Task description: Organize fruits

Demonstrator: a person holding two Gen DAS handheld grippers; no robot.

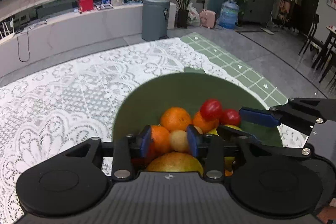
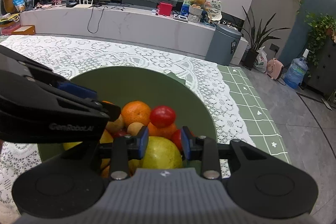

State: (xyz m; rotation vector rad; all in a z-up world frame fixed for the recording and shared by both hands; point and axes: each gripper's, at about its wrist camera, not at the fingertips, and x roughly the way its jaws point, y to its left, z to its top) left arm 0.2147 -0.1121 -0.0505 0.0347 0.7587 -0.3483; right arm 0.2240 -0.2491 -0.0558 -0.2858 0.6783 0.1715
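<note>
Both grippers hang over a round, deep olive-green bowl (image 1: 134, 102) heaped with fruit, which stands on a white lace tablecloth (image 1: 63, 81).

The left gripper (image 1: 169, 141) points steeply down into the heap. Directly between its blue pads sit a small orange mandarin (image 1: 160, 138) and, just right of it, a little pale tan round fruit (image 1: 179, 140). The pads stand a moderate way apart. The left pad lies close against the mandarin's side, but whether it presses cannot be told; the right pad sits at the edge of the tan fruit. Nothing is lifted: both fruits rest in the pile. Just ahead of the fingertips lies a larger orange (image 1: 176, 118), and ahead and to the right a bright red cherry tomato (image 1: 211, 109) perches on another orange, with a second tomato beside it. Beneath the gripper's body a big yellow-green pomelo-like fruit (image 1: 174, 163) fills the near side of the bowl.

The right gripper (image 2: 164, 143) is tilted down at much the same slant, coming in from the left gripper's right side. Its blue pads are set narrowly apart, with that same yellow-green fruit (image 2: 161, 153) showing in the gap below them. From the wrist view alone it cannot be settled whether the pads touch the fruit. A red tomato (image 2: 162, 115) sits just ahead of its tips.
</note>
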